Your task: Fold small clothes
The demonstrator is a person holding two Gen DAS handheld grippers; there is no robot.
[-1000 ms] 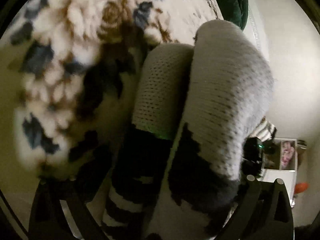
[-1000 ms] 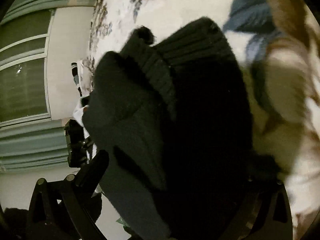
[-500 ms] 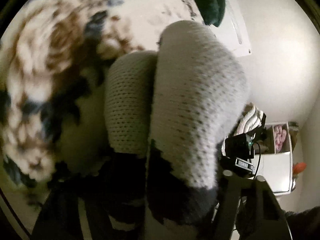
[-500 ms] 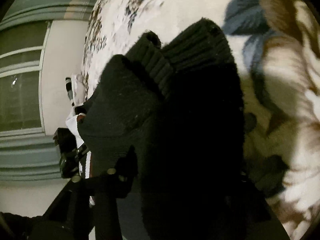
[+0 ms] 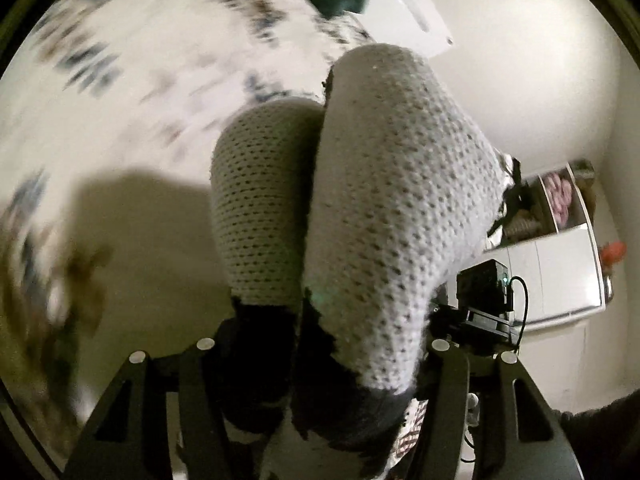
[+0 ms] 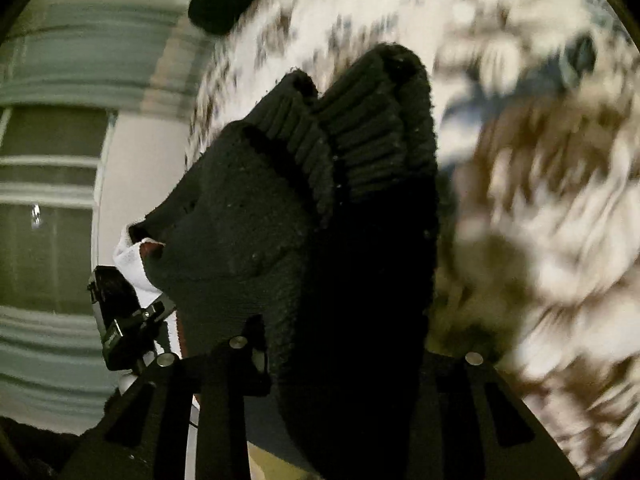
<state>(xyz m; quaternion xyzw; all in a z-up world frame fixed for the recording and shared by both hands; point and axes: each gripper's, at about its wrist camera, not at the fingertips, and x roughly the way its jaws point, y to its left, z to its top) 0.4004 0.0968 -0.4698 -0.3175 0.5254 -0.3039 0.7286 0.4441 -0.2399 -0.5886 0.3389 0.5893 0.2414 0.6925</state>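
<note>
The floral bedspread (image 5: 132, 128) is dropping away and blurring under you: you are lifting the paired socks (image 5: 384, 208) clear, ready to fold. Both sets of fingers have just been closing: the left gripper (image 5: 320, 364) is clenching the grey toe end, the right gripper (image 6: 348, 360) the black cuffs (image 6: 360, 136), long axis running between them

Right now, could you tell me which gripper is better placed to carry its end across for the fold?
Probably the left gripper: it holds the light grey toe ends, a slimmer end to bring over the thick ribbed cuffs held in the right gripper.
</note>
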